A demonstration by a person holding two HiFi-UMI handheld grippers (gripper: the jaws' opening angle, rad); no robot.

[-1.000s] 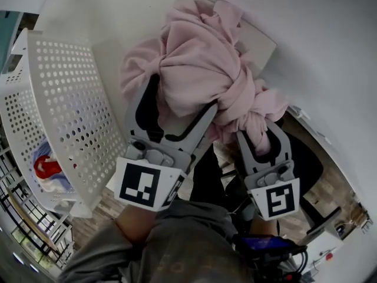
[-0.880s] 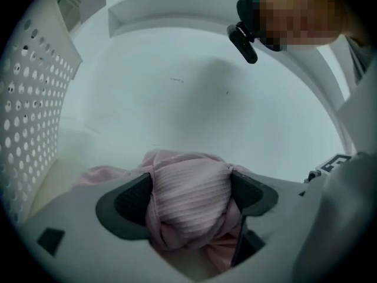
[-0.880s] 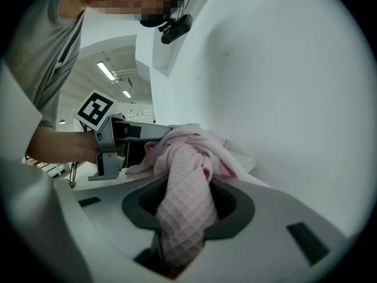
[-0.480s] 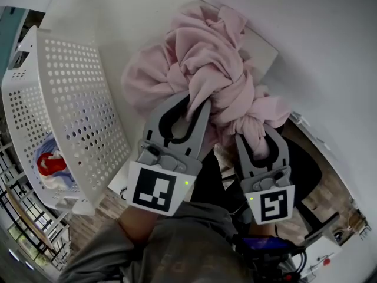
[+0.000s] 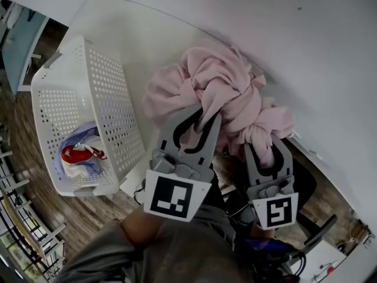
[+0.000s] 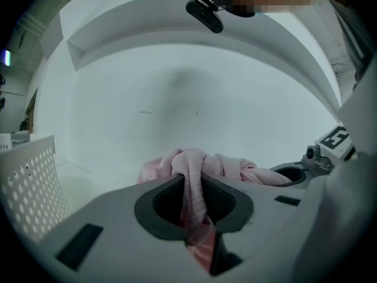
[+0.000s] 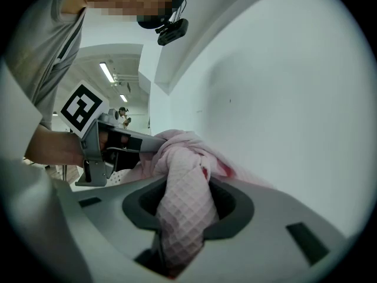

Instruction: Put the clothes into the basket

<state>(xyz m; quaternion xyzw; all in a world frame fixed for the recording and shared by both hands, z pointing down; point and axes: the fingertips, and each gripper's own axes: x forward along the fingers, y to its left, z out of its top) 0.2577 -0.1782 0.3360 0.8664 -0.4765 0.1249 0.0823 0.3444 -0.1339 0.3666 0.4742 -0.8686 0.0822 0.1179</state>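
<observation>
A bundled pink garment (image 5: 221,90) hangs above the white tabletop (image 5: 138,40), held from below by both grippers. My left gripper (image 5: 199,121) is shut on a fold of it; its jaws have just been closing with that cloth between them. In the left gripper view the pink fold (image 6: 191,187) runs down through the jaws. My right gripper (image 5: 267,151) is shut on another twisted part, shown as waffle-knit pink cloth (image 7: 185,208) pinched in the jaws. The white perforated basket (image 5: 103,78) stands to the left, with red, white and blue clothes (image 5: 79,156) inside.
A white wall (image 5: 306,52) rises behind the table. Wooden floor (image 5: 35,175) lies under and left of the basket. A black chair base (image 5: 312,232) sits at the lower right. The basket wall (image 6: 26,178) shows at the left gripper view's left edge.
The left jaws went from wide open around the pink bundle to shut on a fold. Both grippers then rose, lifting the garment; more of the basket's inside now shows.
</observation>
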